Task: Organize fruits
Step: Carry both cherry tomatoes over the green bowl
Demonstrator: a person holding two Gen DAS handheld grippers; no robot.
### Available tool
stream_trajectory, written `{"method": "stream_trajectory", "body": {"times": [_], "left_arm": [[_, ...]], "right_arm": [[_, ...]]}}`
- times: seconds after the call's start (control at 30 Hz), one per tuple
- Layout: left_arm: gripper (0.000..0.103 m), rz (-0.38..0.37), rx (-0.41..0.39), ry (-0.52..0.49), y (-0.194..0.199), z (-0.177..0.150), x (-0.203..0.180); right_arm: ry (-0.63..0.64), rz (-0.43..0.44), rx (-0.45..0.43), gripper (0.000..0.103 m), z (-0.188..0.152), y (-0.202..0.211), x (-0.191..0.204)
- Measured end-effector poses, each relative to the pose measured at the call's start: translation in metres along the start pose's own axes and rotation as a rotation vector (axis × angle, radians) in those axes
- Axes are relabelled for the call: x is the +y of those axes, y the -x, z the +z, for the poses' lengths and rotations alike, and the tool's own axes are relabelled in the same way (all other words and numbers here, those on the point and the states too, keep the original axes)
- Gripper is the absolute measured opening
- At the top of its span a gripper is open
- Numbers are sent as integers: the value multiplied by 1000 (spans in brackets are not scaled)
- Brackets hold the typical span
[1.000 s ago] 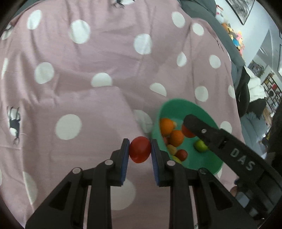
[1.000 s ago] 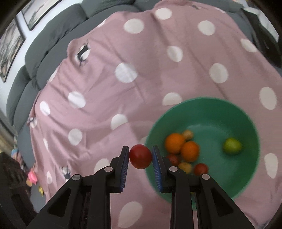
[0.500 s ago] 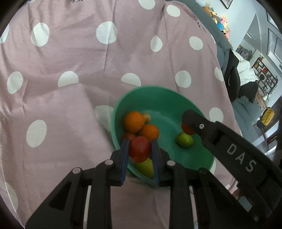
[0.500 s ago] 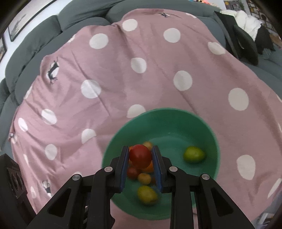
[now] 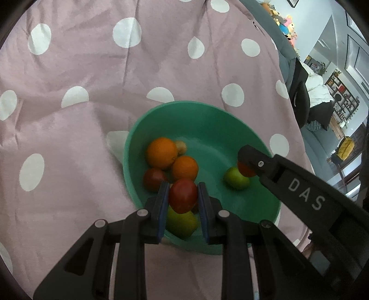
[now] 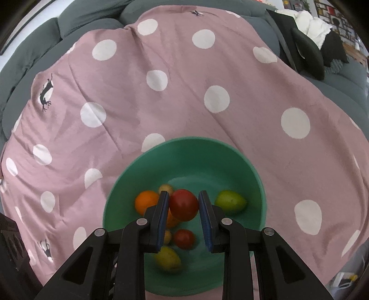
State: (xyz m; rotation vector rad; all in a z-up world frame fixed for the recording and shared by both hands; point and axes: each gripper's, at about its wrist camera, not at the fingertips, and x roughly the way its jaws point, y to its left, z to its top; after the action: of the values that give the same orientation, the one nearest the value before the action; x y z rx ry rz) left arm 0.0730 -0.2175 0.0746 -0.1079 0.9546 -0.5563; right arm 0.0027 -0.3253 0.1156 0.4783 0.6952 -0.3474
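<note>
A green bowl [image 5: 207,115] sits on the pink polka-dot cloth and holds two oranges [image 5: 161,152], a green fruit [image 5: 235,178], a yellow-green fruit [image 5: 182,225] and small red ones. My left gripper [image 5: 182,196] is shut on a red fruit [image 5: 182,195] above the bowl's near side. My right gripper [image 6: 183,204] is shut on another red fruit [image 6: 183,204] above the bowl [image 6: 184,147]. The right gripper also shows in the left wrist view [image 5: 249,161], over the bowl's right side.
The pink cloth with white dots [image 6: 161,92] covers a grey sofa [image 6: 80,20]. A black bag and white bedding [image 6: 309,53] lie at the far right. Shelves and a room lie beyond the cloth's right edge [image 5: 334,97].
Both grippers have moved with their red fruits from beside the bowl to over it. The bowl now looks larger and closer in both views.
</note>
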Motion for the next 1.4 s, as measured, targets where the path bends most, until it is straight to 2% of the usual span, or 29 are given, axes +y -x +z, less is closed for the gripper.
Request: {"method": "stream_trajectory", "body": {"times": [0.17, 0.47, 1.4], "left_arm": [[24, -15, 6, 0, -4, -2, -1], [24, 16, -15, -15, -5, -5, -3], [25, 35, -30, -19, -5, -7, -5]], "right_arm": [[-3, -7, 14, 29, 1, -4, -2], [-7, -26, 36, 29, -1, -10, -6], [7, -54, 60, 29, -5, -16, -5]]}}
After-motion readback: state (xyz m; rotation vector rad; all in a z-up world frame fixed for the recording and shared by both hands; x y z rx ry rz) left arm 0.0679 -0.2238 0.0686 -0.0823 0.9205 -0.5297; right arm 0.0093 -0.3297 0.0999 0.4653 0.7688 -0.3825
